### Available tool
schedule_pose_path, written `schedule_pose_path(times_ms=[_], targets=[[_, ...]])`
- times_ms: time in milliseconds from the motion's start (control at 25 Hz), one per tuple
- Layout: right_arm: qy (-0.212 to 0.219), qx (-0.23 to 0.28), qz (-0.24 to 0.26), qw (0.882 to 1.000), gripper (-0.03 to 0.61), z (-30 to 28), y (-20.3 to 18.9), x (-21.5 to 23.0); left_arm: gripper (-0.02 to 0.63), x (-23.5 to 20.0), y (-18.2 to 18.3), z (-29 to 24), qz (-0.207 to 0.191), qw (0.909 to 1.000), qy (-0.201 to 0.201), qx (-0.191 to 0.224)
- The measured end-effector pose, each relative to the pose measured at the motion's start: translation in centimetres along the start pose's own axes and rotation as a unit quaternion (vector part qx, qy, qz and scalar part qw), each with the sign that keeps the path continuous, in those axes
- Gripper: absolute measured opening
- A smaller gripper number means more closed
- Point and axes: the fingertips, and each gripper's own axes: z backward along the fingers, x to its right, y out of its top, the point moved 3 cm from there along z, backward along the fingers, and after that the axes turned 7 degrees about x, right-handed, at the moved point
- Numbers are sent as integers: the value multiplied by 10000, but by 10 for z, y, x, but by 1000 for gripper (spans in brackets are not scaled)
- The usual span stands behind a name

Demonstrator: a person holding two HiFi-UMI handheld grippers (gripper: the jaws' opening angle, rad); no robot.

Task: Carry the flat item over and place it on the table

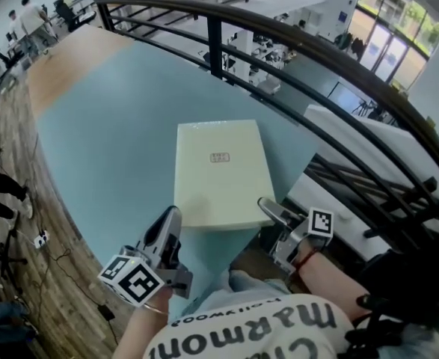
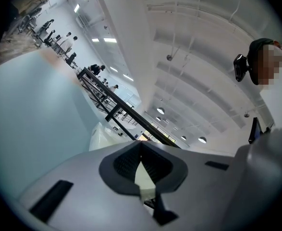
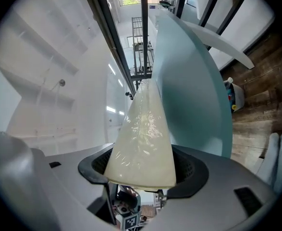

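Observation:
The flat item is a cream, glossy slab with a small label on top, held level over the pale teal table. At its near left corner my left gripper is shut on its edge; in the left gripper view a thin cream sliver shows between the dark pads. Its near right corner is clamped by my right gripper. In the right gripper view the slab fills the gap between the jaws and runs forward beside the table. Whether the slab touches the table I cannot tell.
A black metal railing curves round the table's far and right sides. Wooden floor lies to the left, with a power strip and cable. People stand at the far left. A white bench top lies beyond the railing.

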Motion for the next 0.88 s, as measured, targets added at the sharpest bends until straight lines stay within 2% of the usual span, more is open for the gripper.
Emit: schedule_pose_path(times_ms=[280,880], targets=[[-76,-169,-120,9998,307,0,4,7,3,4,-9,-2,-22,9999,122,-55],[-178,-152,-102,9997,307,3,4,13,3,4,-10,-4,-29,9998,152,-112]])
